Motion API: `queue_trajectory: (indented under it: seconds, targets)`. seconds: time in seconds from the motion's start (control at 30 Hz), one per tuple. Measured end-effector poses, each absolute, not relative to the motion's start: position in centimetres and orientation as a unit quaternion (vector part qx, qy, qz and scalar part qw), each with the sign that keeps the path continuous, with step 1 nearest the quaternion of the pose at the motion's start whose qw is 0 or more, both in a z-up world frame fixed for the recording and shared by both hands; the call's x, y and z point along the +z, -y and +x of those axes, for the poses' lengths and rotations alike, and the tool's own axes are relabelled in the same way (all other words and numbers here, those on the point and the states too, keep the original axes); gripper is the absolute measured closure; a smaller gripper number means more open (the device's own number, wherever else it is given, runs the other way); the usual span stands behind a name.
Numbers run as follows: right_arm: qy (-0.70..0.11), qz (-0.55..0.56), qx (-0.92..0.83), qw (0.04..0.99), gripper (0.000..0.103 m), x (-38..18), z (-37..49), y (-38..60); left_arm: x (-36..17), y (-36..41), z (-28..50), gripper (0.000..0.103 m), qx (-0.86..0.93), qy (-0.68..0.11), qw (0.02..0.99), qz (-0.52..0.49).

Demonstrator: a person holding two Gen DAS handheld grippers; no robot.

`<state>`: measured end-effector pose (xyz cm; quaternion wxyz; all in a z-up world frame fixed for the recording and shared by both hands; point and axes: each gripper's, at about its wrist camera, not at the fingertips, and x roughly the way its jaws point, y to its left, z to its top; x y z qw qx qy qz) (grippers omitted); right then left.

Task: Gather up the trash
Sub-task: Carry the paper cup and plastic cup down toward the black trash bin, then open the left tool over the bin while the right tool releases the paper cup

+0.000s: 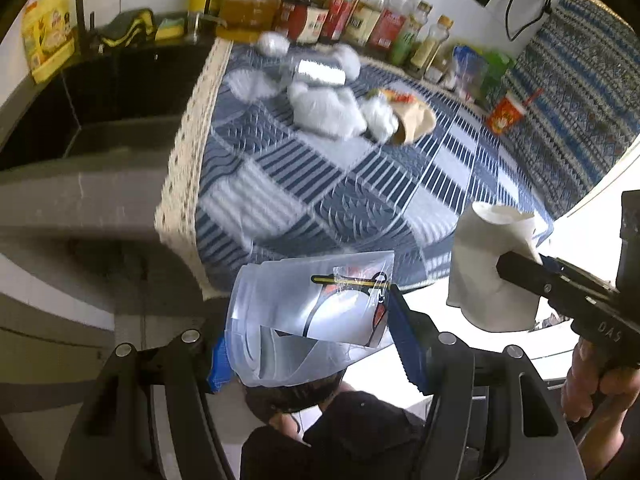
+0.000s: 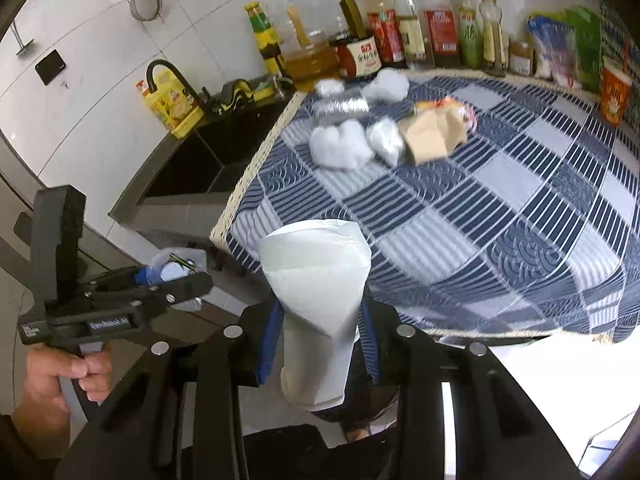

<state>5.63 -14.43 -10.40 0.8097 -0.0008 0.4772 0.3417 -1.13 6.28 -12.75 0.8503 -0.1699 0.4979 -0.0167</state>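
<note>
My left gripper [image 1: 316,344] is shut on a clear plastic cup [image 1: 304,320] with a printed label, held off the counter's near edge. My right gripper [image 2: 320,344] is shut on a crushed white paper cup [image 2: 316,280], also below the near edge; it shows in the left wrist view [image 1: 492,268] too. On the blue checked cloth [image 2: 480,216] lie crumpled white tissues [image 2: 340,146], a clear plastic bottle [image 2: 344,106] on its side and a brown paper wrapper [image 2: 434,132].
A row of sauce and oil bottles [image 2: 400,36] lines the back wall. A black sink [image 2: 208,160] with a black tap [image 2: 168,76] lies left of the cloth. An orange paper cup [image 2: 614,94] stands at the far right.
</note>
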Motion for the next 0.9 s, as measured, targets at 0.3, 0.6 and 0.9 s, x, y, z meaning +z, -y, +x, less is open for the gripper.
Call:
queue_trajectory:
  seconds: [0.3, 0.6, 0.9]
  targets:
    - [-0.522, -0.007, 0.339, 0.783, 0.067, -14.9, 5.1, 13.7, -18.1, -5.8, -2.0, 0.040, -0.011, -0.543, 0.823, -0.166]
    - [-0.578, -0.009, 0.326, 0.748, 0.067, -20.7, 5.4, 13.0, -22.8, -5.6, -1.6, 0.040, -0.013, -0.578, 0.798, -0.173]
    - [-0.642, 0.018, 0.305, 0.704, 0.067, -27.9, 6.6, 12.9, -29.0, -5.4, -0.8, 0.040, -0.012, -0.613, 0.766, -0.193]
